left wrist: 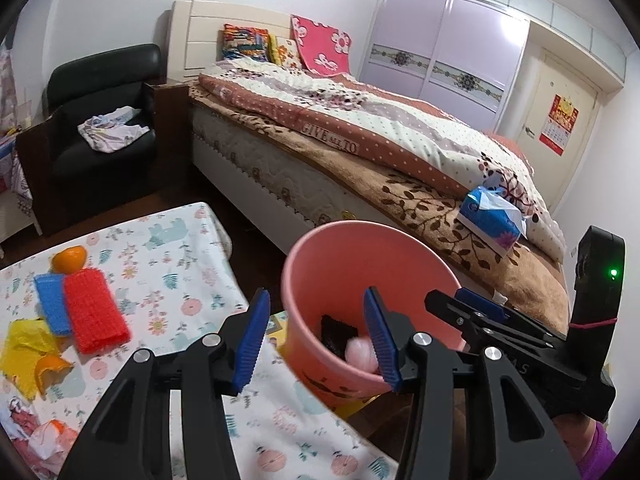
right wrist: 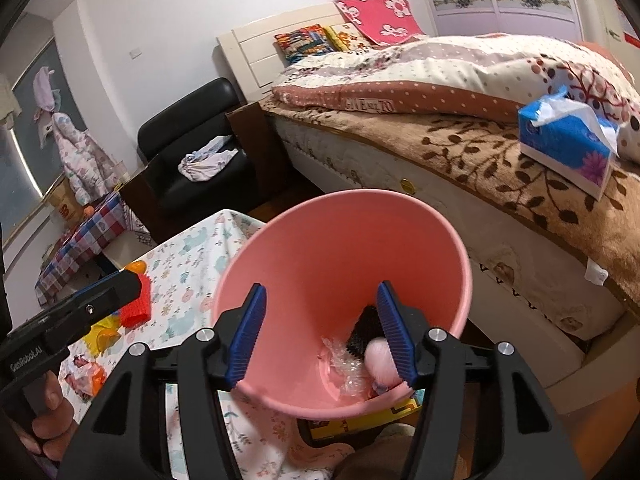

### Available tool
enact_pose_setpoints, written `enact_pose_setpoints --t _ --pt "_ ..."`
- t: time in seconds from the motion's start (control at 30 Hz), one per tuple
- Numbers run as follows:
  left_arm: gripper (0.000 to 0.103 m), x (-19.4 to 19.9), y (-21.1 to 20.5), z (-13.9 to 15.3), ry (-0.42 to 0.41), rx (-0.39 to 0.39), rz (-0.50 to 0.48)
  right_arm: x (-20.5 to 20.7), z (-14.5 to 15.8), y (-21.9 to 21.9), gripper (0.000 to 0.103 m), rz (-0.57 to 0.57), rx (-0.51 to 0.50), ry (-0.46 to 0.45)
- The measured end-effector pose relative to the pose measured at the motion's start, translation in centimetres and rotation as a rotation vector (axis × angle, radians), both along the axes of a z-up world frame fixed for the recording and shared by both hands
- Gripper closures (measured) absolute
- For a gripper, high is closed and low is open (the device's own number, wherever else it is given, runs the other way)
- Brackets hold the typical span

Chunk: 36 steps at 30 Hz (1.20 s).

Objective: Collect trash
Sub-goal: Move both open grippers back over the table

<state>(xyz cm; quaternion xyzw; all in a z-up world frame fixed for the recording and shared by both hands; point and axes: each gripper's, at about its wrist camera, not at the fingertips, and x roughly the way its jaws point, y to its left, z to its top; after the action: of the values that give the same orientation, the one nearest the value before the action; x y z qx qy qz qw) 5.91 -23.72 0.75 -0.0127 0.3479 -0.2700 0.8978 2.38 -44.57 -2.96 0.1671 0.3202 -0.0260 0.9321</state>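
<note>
one pink bin (right wrist: 348, 240), two mesh sleeves (left wrist: 96, 312), one tissue pack (right wrist: 568, 152)

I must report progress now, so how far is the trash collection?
Done: the round pink plastic bin already holds a pink foam net, a black net and clear plastic wrap. In hand: nothing; left gripper and right gripper are open. Left: the red foam net, blue foam net, yellow bag and orange peel on the table.

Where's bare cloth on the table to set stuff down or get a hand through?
Free: the floral tablecloth between the red mesh sleeve and the pink bin, running to the far table edge. Also the near strip below the left gripper. Crowded: left edge, with orange, blue mesh, yellow bag, peel.
</note>
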Motion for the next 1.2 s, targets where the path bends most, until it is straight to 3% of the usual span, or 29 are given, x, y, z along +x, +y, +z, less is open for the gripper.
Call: enact_pose_setpoints --t 0.27,0.77,1.0,1.2 --pt "0.055 -1.1 5.7 0.7 -0.004 0.003 0.106 -0.5 1.3 3.9 0.045 0.100 -0.008 -0.042" --pt "0.055 -4.3 19.6 1.2 -0.039 0.043 0.403 -1.1 1.2 13.4 0.045 0.322 -0.001 -0.050" --pt "0.055 -6.2 25.4 0.3 -0.018 0.039 0.518 -1.2 1.1 17.5 0.045 0.429 -0.019 -0.041" --pt "0.055 -7.5 29.1 -2.4 0.064 0.046 0.596 -1.4 0.6 20.1 0.045 0.502 -0.026 -0.026"
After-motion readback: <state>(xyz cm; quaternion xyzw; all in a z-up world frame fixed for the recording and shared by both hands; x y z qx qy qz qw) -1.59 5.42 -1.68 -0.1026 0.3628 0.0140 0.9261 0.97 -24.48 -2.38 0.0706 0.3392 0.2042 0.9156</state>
